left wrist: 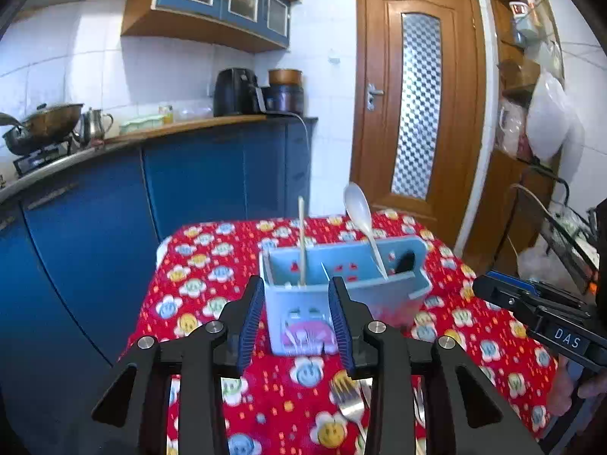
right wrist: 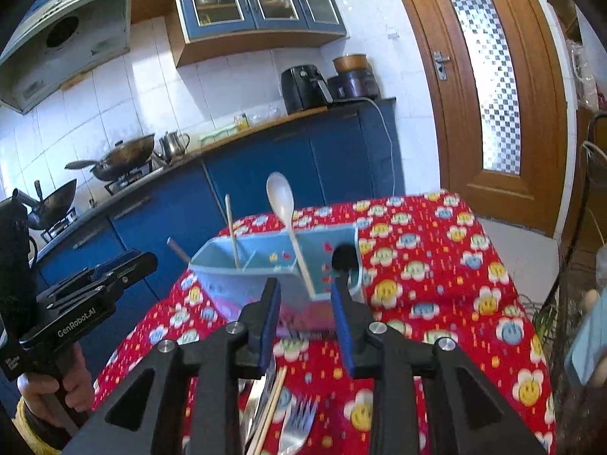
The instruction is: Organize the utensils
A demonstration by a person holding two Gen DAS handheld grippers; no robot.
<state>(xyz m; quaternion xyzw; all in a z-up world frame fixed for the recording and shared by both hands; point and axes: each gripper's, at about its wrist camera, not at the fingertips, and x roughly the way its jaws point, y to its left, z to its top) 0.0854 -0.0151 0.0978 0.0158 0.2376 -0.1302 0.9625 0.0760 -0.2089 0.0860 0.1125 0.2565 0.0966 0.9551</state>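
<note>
Left gripper (left wrist: 296,295): jaws spread, nothing between them, low centre of the left wrist view. Blue pads frame the near face of the utensil caddy (left wrist: 303,311) without touching it that I can tell.

Right gripper (right wrist: 306,299): jaws spread, empty, low centre of the right wrist view, just short of the caddy's near right corner.

Caddy: pale blue, divided into compartments, upright at mid-frame on the counter (left wrist: 212,265). White spoon (left wrist: 358,208) stands tilted in the right-hand compartment, bowl up. One chopstick (left wrist: 301,239) stands near-upright in the left compartment.

Loose pieces at the bottom edge, close under the grippers: fork (right wrist: 301,417), tines pointing up-frame, a second chopstick (right wrist: 271,409) beside it on its left, and another metal piece further left, partly hidden by the gripper body.

Edges: counter's far edge lies just behind the caddy; left edge drops toward blue cabinets (left wrist: 95,227). Open cloth to the right of the caddy in the right wrist view; a narrower strip to its left.

Surface: red tablecloth with smiling flower print.

Room: white tiled walls, wooden door (left wrist: 417,94) with patterned glass at upper right, wok (right wrist: 129,153) on the stove at left, black air fryer (left wrist: 235,91) on the far worktop.
</note>
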